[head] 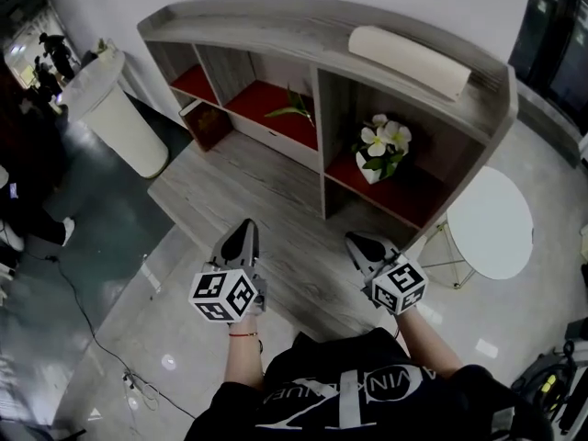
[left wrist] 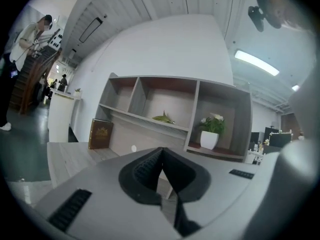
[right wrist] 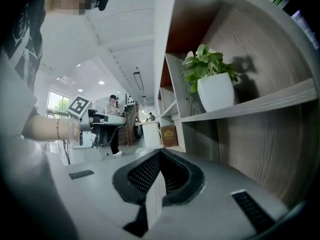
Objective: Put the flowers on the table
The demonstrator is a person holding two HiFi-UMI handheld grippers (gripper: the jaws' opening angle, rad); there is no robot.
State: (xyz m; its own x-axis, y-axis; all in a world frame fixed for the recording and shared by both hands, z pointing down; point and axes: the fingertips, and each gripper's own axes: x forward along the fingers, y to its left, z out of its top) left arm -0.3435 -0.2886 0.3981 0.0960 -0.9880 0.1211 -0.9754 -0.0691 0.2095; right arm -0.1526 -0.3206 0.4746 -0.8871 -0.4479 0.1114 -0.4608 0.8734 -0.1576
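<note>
Head view showed the flowers (head: 386, 140) standing upright in a white pot (head: 368, 171) on the red floor of the right-hand compartment of a curved grey shelf unit (head: 276, 26), not yet moved. The small round white counter (head: 491, 223) stood on the floor just beyond the unit's right end, well apart from the pot. Both tools were held level over the wooden floor in front of the shelves. The right gripper (head: 355, 240) was the nearer, with the pot ahead of it and a little to its right. The left gripper (head: 243, 224) faced the middle compartment, on the far side of the upright divider (head: 322, 145). Each gripper view showed its jaws closed together with nothing between them, so they would probably need to open before any grasp. From the right gripper the pot sat above and to the right of the jaws, its long axis vertical and leaves spreading above the rim. Room looked tight: the divider stood close on the pot's left, the end wall on its right and the top shelf overhead. A straight pull outward seemed the clear way, then a swing right to the counter.
</note>
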